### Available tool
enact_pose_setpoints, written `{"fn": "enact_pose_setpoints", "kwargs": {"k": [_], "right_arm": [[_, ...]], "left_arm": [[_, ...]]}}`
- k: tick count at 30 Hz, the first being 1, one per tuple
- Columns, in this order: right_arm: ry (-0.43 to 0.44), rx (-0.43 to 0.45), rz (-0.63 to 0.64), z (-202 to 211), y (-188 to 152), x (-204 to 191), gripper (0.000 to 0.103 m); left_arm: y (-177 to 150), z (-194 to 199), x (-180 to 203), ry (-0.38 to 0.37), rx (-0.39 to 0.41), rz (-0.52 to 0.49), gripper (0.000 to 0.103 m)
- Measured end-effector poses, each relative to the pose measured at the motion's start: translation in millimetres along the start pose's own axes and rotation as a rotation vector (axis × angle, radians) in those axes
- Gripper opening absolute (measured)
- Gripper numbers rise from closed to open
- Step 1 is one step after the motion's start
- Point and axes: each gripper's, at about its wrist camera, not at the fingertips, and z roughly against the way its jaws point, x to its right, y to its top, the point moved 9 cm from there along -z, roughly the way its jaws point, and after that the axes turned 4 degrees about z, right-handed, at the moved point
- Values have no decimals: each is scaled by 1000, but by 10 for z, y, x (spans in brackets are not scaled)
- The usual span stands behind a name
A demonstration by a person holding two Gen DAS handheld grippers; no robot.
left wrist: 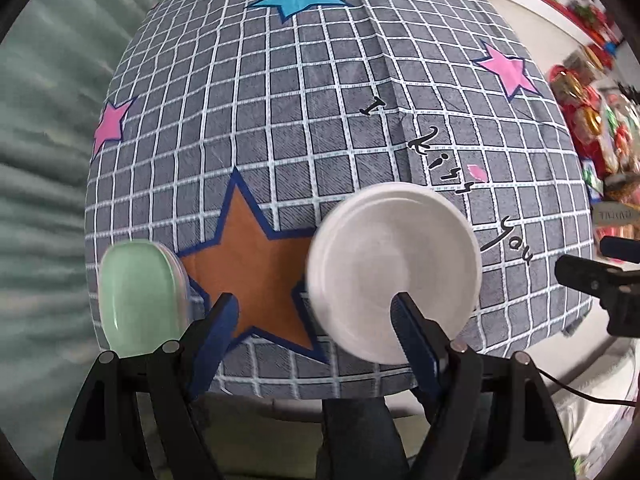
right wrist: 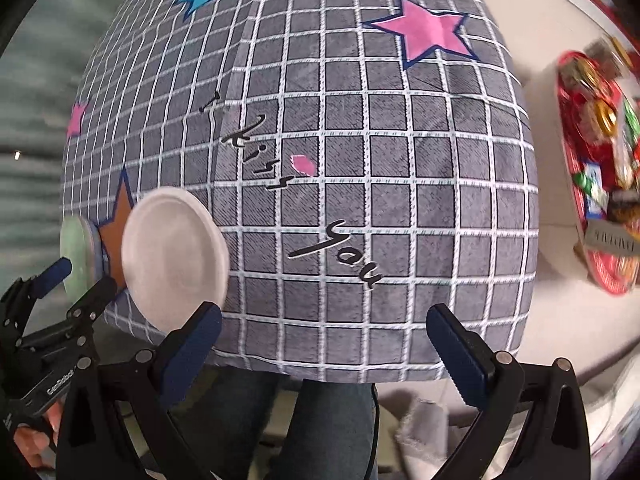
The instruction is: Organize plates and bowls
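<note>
White plate (left wrist: pixel 394 270) lies flat, green plate (left wrist: pixel 138 300) at its left, on checked tablecloth (left wrist: pixel 320 120); left gripper (left wrist: pixel 316 312) and right gripper (right wrist: pixel 324 332) both spread, empty.

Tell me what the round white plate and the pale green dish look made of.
The round white plate: matte and chalky with a softly stepped rim, probably foam or pulp disposable ware. The pale green dish: smooth, glossy and slightly translucent with bright highlights, likely plastic or glazed glass; the frames cannot settle which.

Checked tbl (left wrist: pixel 320 120) w/ plates (left wrist: pixel 394 272), bowls (left wrist: pixel 140 300)
</note>
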Motion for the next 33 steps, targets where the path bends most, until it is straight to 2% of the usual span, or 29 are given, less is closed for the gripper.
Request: {"fn": "enact_pose_setpoints", "kwargs": {"k": [6, 11, 13, 16, 22, 24, 26, 27, 29, 33], "right_arm": [[-17, -9, 23, 137, 48, 312, 103], [-22, 12, 40, 165, 123, 389, 103], [-36, 22, 64, 125, 138, 370, 103], [-37, 0, 48, 99, 102, 393, 103], [-39, 6, 83, 58, 101, 283, 103], [-23, -4, 75, 35, 77, 243, 103], [-29, -14, 100, 61, 40, 200, 103], [-39, -18, 108, 83, 29, 191, 103], [-39, -25, 106, 100, 42, 180, 103], [-67, 15, 95, 93, 173, 204, 103]], "left_arm": [[-44, 70, 242, -13, -32, 53, 81], [61, 106, 406, 9, 33, 13, 81], [82, 34, 377, 21, 17, 38, 81], [35, 98, 365, -18, 6, 93, 81], [3, 87, 340, 6, 27, 60, 81], [-19, 80, 277, 20, 16, 85, 81], [-42, 138, 248, -17, 4, 128, 81], [-43, 157, 241, -28, 1, 134, 81], [-7, 199, 203, -1, 18, 106, 81], [83, 151, 102, 5, 38, 97, 81]]}}
